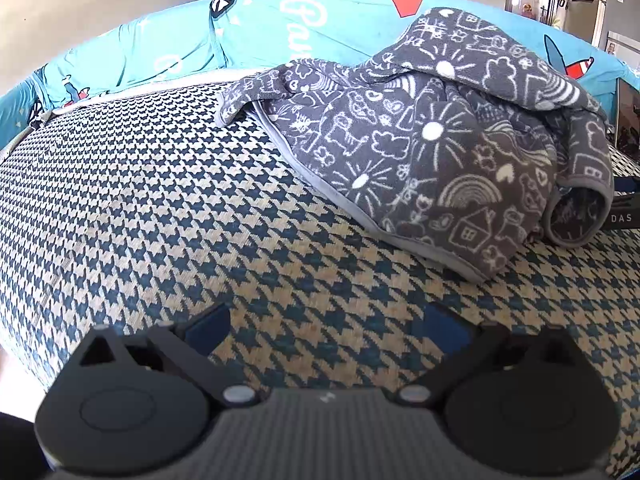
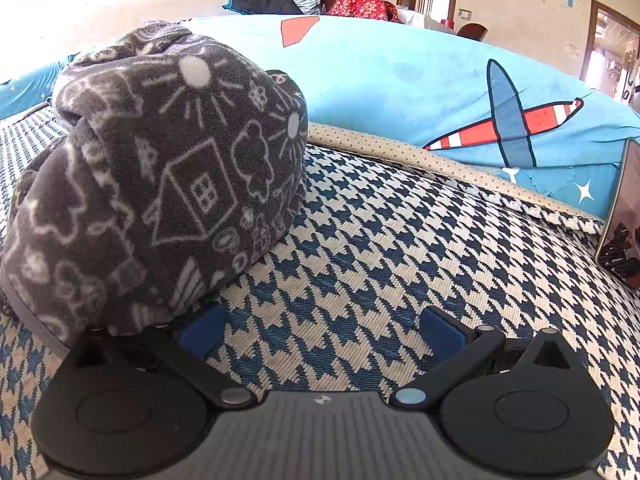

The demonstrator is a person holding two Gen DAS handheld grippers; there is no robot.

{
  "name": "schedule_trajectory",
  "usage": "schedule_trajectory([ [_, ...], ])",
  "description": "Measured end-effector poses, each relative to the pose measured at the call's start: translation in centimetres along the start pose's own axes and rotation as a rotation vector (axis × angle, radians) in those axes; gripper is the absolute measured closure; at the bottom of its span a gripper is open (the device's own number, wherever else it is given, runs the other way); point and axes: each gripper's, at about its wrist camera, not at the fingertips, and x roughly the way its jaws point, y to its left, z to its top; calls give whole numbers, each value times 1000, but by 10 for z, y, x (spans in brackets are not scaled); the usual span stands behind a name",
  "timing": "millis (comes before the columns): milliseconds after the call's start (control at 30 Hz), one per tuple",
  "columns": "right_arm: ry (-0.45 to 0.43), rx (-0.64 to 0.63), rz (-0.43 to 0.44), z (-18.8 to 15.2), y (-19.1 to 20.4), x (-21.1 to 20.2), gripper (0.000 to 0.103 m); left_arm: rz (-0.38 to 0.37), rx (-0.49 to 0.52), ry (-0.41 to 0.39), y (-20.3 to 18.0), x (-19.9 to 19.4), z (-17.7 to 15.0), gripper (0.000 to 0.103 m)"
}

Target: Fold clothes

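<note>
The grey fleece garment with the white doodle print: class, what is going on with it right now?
The grey fleece garment with white doodle drawings lies crumpled in a heap on the blue-and-cream houndstooth mat, not yet folded. A person holds two grippers low over the mat. The left gripper is open and empty, short of the garment. The right gripper is also open, its left finger at the heap's edge.

The grey fleece garment (image 2: 160,176) runs off the frame's left edge beside my right claw (image 2: 320,330) and covers that claw's left fingertip (image 2: 198,330) at its base. Ahead-right of my left claw (image 1: 326,330), the other claw (image 1: 626,208) is mostly cut off.
</note>
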Motion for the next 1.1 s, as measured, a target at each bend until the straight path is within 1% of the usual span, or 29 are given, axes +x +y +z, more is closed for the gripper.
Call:
schedule_trajectory([
  [267,0,-1,0,1,-1,3,0,6,18,14,-15,0,-1,0],
  [400,0,0,0,0,1,2,0,6,35,9,-12,8,1,0],
  [600,-2,3,3,-1,1,0,0,10,19,37,-7,15,0,0],
  [767,0,1,1,-1,2,-2,0,3,35,65,-11,22,-3,0],
  [1100,-2,-3,-3,0,1,4,0,1,25,35,-11,27,-9,0],
])
